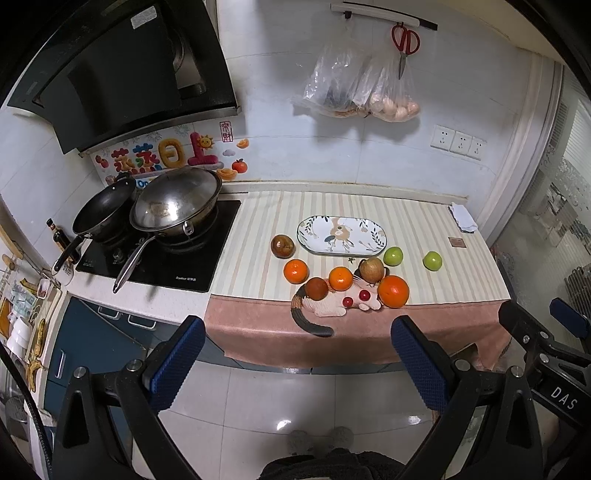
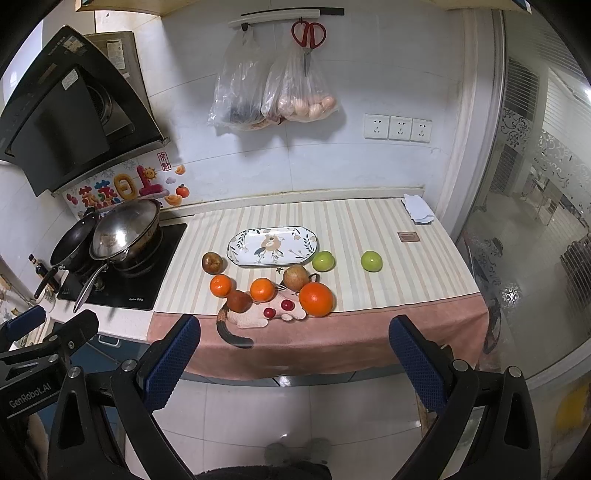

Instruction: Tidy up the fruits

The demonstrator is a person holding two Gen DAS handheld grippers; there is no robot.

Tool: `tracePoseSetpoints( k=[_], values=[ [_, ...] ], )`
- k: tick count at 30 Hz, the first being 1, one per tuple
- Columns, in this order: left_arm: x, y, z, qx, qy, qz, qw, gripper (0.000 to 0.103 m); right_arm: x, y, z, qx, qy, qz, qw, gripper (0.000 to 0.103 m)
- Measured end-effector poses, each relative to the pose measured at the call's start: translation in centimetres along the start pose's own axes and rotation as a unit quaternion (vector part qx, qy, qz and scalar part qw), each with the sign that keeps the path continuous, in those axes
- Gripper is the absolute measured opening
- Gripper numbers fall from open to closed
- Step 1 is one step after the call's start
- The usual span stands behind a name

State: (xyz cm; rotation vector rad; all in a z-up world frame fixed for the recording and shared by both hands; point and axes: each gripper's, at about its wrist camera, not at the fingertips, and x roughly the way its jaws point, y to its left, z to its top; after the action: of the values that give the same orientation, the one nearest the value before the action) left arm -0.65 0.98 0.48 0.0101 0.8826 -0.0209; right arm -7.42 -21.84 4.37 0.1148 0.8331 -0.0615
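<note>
Both the left gripper [image 1: 297, 356] and right gripper [image 2: 295, 354] hang short of the bench's front edge, jaws spread wide and empty. Nothing is sorted yet: the oval plate [image 2: 243, 254] at mid-bench lies bare, with oranges [image 2: 316, 299], green fruits [image 2: 371, 261] and brown fruits [image 2: 212, 263] scattered before it.

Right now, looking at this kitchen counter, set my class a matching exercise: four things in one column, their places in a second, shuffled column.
Things:
1. oval plate
2. red scissors
3. wok
4. white cloth

Places:
A. on the stove
B. hanging from the wall rail
C. back right corner of the counter
D. on the striped mat, behind the fruit

Pairs: 1-D, 2-B, 3-A, 4-C
</note>
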Motion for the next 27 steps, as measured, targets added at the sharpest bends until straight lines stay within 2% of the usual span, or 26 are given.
tracePoseSetpoints(
  k=[10,16,23,27],
  values=[
    [2.2,0.9,1.6,0.002,-0.003,-0.002,1.0000,0.103,0.5,0.4,0.5,0.017,-0.004,0.000,1.000,0.103],
    [6.7,2.2,3.4,0.001,0.003,0.000,1.0000,0.103,4.4,0.4,1.6,0.057,0.003,0.012,0.998,0.103],
    [15.2,3.1,5.3,-0.019,0.064,0.010,0.9977,0.103,13.5,-1.4,2.7,0.099,0.067,0.012,0.993,0.103],
    [21.6,2.9,5.4,-0.030,0.124,0.007,0.9918,0.103,20.9,-3.5,3.2,0.112,0.113,0.005,0.987,0.103]
  ],
)
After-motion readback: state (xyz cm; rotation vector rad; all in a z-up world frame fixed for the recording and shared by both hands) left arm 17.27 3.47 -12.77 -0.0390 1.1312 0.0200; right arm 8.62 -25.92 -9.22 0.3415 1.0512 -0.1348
